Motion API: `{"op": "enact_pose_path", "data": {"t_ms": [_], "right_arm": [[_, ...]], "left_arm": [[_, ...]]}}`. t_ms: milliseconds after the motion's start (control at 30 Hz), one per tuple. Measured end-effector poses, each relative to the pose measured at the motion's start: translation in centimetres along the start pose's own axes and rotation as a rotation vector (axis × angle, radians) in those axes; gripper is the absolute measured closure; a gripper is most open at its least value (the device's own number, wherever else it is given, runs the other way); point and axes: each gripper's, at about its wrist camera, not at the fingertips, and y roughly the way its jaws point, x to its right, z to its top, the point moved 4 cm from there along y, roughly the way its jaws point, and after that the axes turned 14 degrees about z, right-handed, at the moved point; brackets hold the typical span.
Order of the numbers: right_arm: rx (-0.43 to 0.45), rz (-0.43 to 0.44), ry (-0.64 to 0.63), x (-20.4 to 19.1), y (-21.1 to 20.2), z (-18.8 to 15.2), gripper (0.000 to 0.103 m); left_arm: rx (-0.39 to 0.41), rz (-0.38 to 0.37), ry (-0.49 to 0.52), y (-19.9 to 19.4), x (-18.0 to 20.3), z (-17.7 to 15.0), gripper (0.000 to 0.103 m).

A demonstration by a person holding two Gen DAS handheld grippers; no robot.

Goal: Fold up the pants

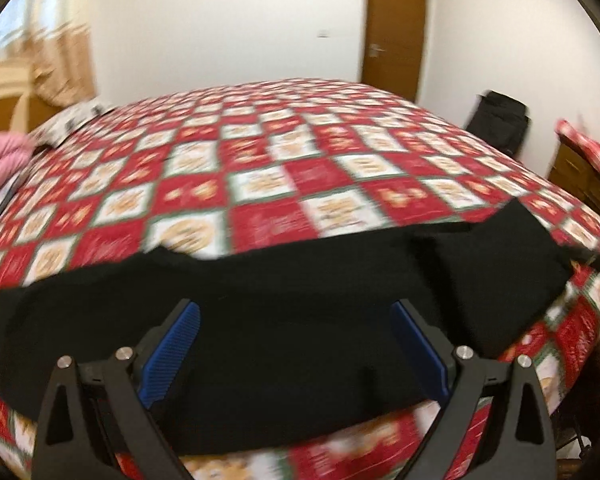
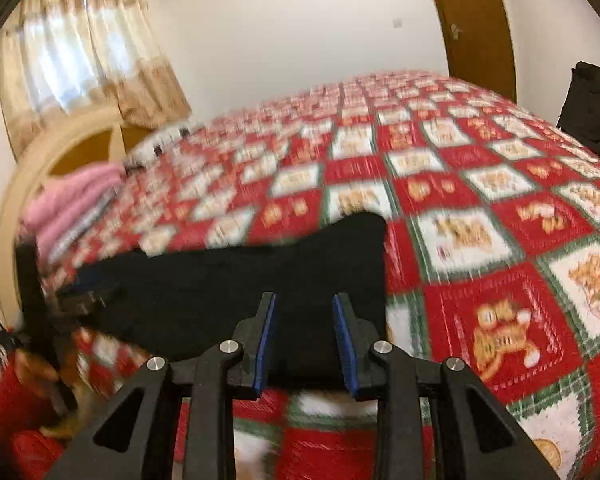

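Black fabric pants (image 1: 284, 320) flat on red checked quilt bed (image 1: 260, 184) | left gripper (image 1: 296, 312) jaws spread wide | right gripper (image 2: 304, 304) jaws apart, empty.

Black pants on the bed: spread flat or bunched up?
Spread flat. The black pants lie as a long band across the checked bedspread, with no heaped fabric. Motion blur hides whether they are already folded in layers.

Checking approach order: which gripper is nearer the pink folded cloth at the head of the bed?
Left. The left gripper hangs over the black pants toward the pink cloth; the right gripper is over their opposite end.
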Motion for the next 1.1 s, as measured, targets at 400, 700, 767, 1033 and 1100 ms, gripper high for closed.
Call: {"op": "enact_pose_path", "data": {"t_ms": [400,700,767,1033,1100], "right_arm": [[0.074,-0.08,-0.064,1.1,1.3,6.1,0.073],[-0.074,-0.187,-0.003,3.7,7.0,4.6,0.072],[0.012,-0.169,-0.022,2.4,5.1,5.0,0.072],[0.01,0.024,-0.082,-4.9,7.0,3.2,0.072],[-0.059,0.05,-0.111,-6.5,10.1,2.2,0.072]], "left_arm": [[0.064,-0.119,0.097,0.2,8.5,2.8,0.004],[-0.079,-0.129,0.105,3.9,9.7,0.1,0.004],[-0.077,-0.134,0.098,3.1,8.5,0.4,0.004],[-0.008,0.017,-0.033,0.2,-2.2,-0.4,0.004],[-0.002,0.1,-0.082,-0.2,-6.0,-1.0,0.004]]}}
